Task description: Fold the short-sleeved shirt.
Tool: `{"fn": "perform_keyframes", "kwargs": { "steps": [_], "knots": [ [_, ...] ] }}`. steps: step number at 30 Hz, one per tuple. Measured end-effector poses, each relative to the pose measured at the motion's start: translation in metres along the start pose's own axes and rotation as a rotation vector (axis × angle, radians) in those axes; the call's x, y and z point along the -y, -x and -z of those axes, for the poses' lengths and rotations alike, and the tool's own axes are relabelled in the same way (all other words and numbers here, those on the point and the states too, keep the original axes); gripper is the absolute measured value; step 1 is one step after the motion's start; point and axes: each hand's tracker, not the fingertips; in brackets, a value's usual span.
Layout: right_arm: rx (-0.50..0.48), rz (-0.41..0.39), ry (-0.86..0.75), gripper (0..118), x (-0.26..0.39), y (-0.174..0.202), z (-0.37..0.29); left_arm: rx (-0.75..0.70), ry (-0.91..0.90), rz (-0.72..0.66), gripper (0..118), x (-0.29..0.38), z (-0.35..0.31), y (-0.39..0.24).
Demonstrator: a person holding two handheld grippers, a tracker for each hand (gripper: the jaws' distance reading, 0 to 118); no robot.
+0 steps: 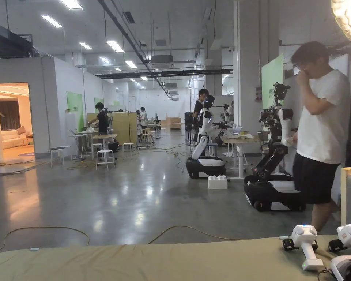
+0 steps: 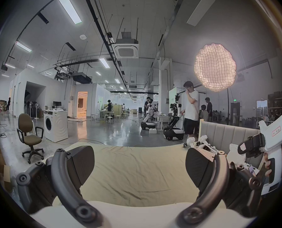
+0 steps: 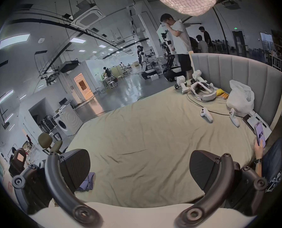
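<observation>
Two open tools, nothing gripped

Both the left tool (image 2: 139, 167) and right tool (image 3: 139, 170) hover wide apart over the bed (image 3: 145, 132), empty. A bluish cloth (image 3: 87, 182), possibly the shirt, lies beside the right tool's left jaw, awaiting pickup.

Ceiling light panels (image 1: 115, 46) and a glowing round lamp (image 2: 215, 67) lit the hall evenly. The glossy floor (image 1: 134, 197) showed glare. Both gripper views bent strongly at their dark edges.
</observation>
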Motion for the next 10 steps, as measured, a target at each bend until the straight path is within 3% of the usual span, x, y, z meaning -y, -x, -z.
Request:
{"fn": "perform_keyframes", "kwargs": {
  "steps": [5,10],
  "knots": [
    [0.106,-0.044,-0.046,118,0.0081,-0.0006,0.0049,0.003,-0.005,-0.021,114,0.0008,0.0005,0.0018],
    [0.093,-0.049,-0.074,118,0.0093,-0.0036,0.0046,0.013,-0.001,-0.049,114,0.0022,0.0031,0.0037]
  ]
}}
